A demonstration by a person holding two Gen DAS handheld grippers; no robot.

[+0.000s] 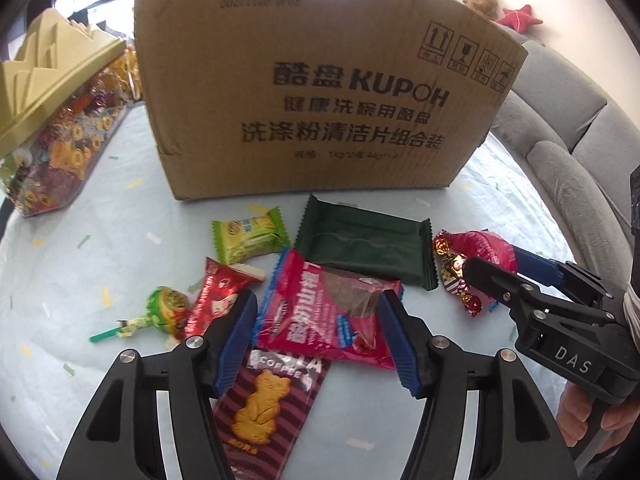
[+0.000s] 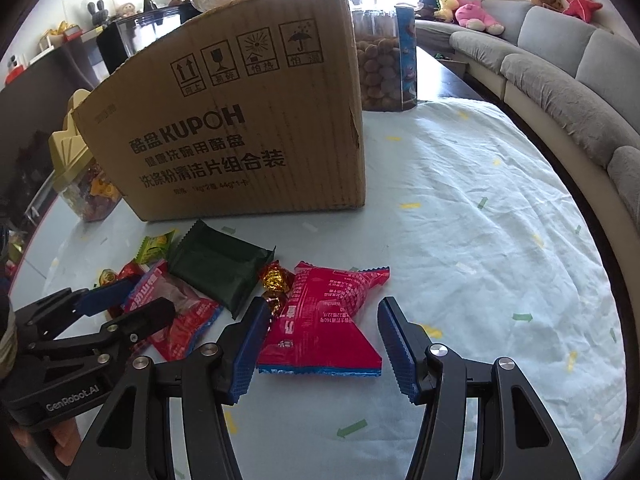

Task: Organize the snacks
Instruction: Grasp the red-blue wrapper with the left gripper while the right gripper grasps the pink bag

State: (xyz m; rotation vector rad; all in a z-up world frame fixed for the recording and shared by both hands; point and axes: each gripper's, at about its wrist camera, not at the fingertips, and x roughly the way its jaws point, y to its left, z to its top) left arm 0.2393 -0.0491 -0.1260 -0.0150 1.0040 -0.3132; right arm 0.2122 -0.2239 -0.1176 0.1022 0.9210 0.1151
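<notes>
While the snacks are lying loose before the cardboard box (image 1: 320, 92) at the tablecloth's (image 2: 480, 220) middle, the left gripper (image 1: 318, 320) is straddling a pink packet (image 1: 332, 312), spread, and the right gripper (image 2: 322, 332) is bracketing a red packet (image 2: 332, 316), also spread. Closing carelessly risks snagging the foil candies (image 2: 276, 280) touching it. Only the left view is showing the lollipop (image 1: 164, 308) and bear biscuit pack (image 1: 268, 400).

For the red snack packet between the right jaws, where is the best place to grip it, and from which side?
Grip the red snack packet across its narrower middle, coming from above. It lies flat on the tablecloth and flares wide at its near sealed end; the right gripper, jaws open, straddles it.
</notes>
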